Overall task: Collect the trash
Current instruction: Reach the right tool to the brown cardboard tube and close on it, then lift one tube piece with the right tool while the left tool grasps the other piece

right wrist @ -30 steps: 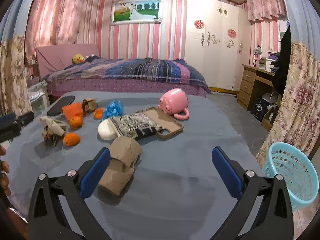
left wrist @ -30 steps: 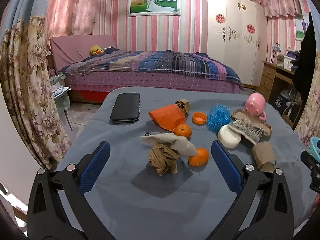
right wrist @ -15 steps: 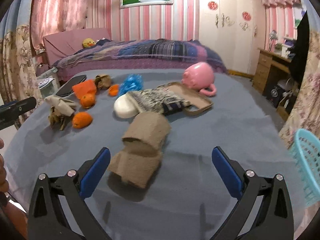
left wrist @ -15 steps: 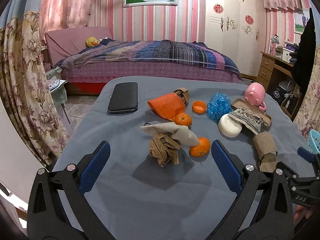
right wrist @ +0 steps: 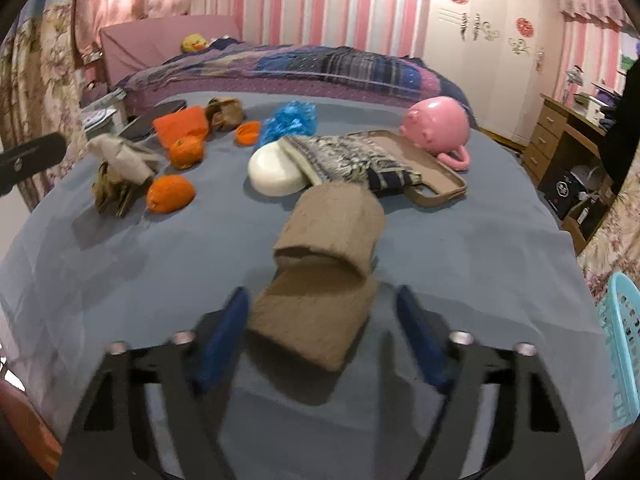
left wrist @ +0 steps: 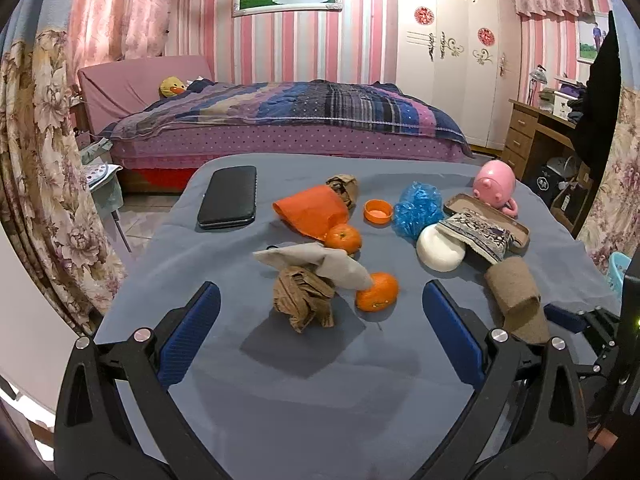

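Grey-clothed table fills both frames. Right gripper, jaws just been closing, straddles the brown cardboard scrap at lower centre, pads not yet pressing; squeeze squarely across its flat end. Left gripper hangs wide open, empty.

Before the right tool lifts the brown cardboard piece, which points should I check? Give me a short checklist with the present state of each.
1. Brown cardboard piece lies between the fingers of the right tool: ok.
2. Fingers pressing on it: not ok; they have just been closing, but a gap shows on the right side.
3. Cardboard apart from the white round object: ok.
4. Blue basket in view at the right: ok.
5. Left tool open, holding nothing: ok.
6. Cardboard firm enough to hold: cannot tell.
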`<state>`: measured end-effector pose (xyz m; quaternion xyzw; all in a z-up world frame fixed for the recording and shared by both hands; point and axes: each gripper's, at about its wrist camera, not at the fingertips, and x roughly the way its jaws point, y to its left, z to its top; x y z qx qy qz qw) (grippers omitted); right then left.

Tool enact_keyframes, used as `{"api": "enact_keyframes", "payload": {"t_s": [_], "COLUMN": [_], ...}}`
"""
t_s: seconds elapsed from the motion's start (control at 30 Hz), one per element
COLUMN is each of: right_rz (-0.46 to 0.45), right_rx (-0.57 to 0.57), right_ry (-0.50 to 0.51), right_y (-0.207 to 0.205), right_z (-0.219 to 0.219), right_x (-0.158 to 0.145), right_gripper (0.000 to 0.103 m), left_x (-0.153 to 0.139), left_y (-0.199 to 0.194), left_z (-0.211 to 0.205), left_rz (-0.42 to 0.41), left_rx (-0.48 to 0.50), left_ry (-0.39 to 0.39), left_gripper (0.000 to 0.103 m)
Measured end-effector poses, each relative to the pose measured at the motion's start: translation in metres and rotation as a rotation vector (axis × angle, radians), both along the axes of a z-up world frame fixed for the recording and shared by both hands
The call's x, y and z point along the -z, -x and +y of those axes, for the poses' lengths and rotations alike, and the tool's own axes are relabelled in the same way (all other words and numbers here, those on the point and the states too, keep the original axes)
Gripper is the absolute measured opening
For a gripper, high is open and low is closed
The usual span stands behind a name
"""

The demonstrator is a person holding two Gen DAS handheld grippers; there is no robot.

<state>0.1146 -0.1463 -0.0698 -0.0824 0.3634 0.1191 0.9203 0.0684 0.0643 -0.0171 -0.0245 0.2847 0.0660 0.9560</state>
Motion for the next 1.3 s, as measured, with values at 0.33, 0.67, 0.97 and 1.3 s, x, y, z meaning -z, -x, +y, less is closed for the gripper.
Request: {"api": "enact_keyframes", "payload": {"t_s": [0.33,0.67,0.97,1.3], "right_rz": [0.002,-0.03,-0.053,-0.016], "right_rx": [0.033,0.075,0.151,0.24], "right_ry": [-0.023,-0.132,-0.141,-0.188], "right_y": [0.012,0.008,-0.006,-0.019], "right_z": [-0.037,-0.076,-0.102,-0.146], "right_x": [-0.015,-0.032,-0.037,-0.03], "right_gripper": [0.051,0.032,0.021,0.02], "left_x": [0.003,0.003,0.004,0.006], "left_y": [-0.002,-0.002,-0.004,-0.012], "left_z": [-0.012,-0.028,-0.032,-0.053], "left_rz": [0.009,0.004,0.01,0.009], "left_rx": [0.013,0.039,0.049,0.094], "left_ry": [-0.024,-0.066,-0.048,-0.006], "left_gripper": [0.098,0.098,0.098,0.098]}}
